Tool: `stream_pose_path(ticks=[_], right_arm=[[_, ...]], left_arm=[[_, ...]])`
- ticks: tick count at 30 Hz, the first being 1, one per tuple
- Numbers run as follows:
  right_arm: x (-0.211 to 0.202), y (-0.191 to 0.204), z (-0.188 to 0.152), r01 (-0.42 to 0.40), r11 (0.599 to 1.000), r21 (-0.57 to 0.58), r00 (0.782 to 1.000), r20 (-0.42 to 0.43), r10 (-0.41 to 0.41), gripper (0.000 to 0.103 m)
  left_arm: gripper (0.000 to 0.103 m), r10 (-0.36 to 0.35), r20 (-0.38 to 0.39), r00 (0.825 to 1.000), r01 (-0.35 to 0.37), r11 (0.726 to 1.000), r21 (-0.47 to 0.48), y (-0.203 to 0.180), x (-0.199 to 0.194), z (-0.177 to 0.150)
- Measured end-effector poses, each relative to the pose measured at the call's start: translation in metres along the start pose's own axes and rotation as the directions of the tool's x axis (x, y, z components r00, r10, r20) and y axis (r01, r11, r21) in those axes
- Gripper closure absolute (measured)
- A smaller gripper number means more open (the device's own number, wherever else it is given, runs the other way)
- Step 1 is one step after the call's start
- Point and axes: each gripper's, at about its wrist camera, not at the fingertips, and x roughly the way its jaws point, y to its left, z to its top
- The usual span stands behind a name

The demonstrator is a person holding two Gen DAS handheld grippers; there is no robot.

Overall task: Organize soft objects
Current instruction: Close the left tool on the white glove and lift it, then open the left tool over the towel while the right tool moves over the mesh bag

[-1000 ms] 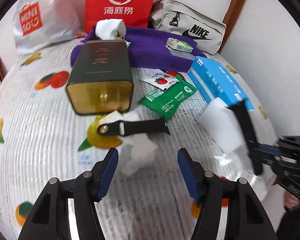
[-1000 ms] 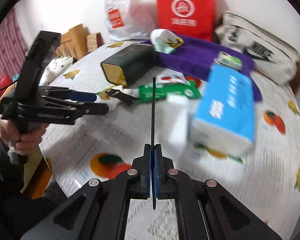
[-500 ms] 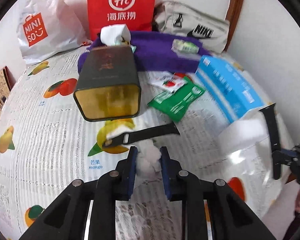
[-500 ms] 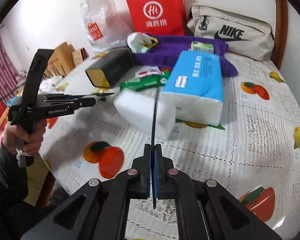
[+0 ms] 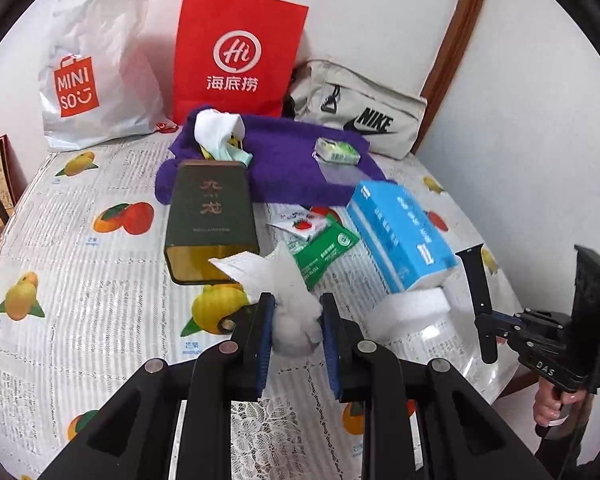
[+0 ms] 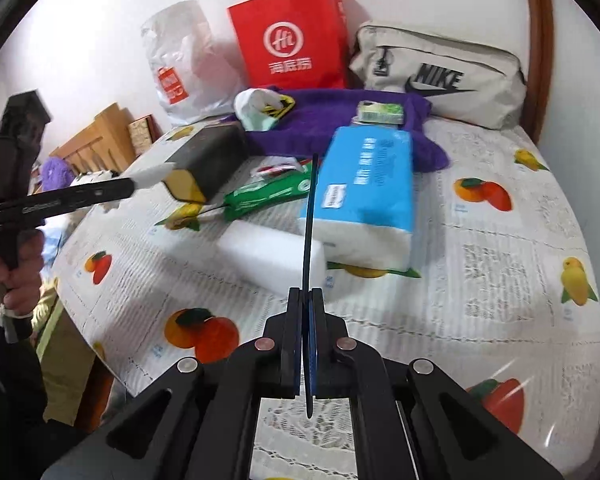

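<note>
My left claw (image 5: 296, 320) is clamped on the crumpled tissue (image 5: 290, 300), lifted clear of the bench (image 5: 80, 280) for sorting. My right claw (image 6: 307, 320) pinches a black strap (image 6: 310, 216) edge-on, held upright above the sponge (image 6: 268, 252).

A dark green rectangular tin (image 5: 210, 220) is laid left of a blue plastic tissue pack (image 5: 400, 232); 1 purple plush towel (image 5: 284, 160) is spread behind both.
</note>
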Motion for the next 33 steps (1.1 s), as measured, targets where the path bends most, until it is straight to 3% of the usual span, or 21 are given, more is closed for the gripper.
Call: stream_pose_path(ticks=[7, 15, 26, 33], right_arm=[[-0.001, -0.013, 0.006, 0.072, 0.997, 0.021, 0.997, -0.028, -0.071, 0.1], [-0.003, -0.018, 0.023, 0.071, 0.997, 0.038, 0.997, -0.015, -0.071, 0.1], [0.008, -0.011, 0.083, 0.05, 0.999, -0.017, 0.998, 0.032, -0.049, 0.1], [0.031, -0.013, 0.126, 0.034, 0.999, -0.038, 0.999, 0.044, -0.032, 0.1]], left_arm=[[0.081, 0.037, 0.013, 0.999, -0.036, 0.999, -0.033, 0.013, -0.009, 0.007], [0.081, 0.085, 0.009, 0.996, -0.084, 0.993, -0.08, 0.033, -0.005, 0.019], [0.081, 0.107, 0.036, 0.994, -0.103, 0.99, -0.096, 0.046, 0.0, 0.059], [0.081, 0.092, 0.024, 0.996, -0.089, 0.993, -0.081, 0.05, 0.024, 0.089]])
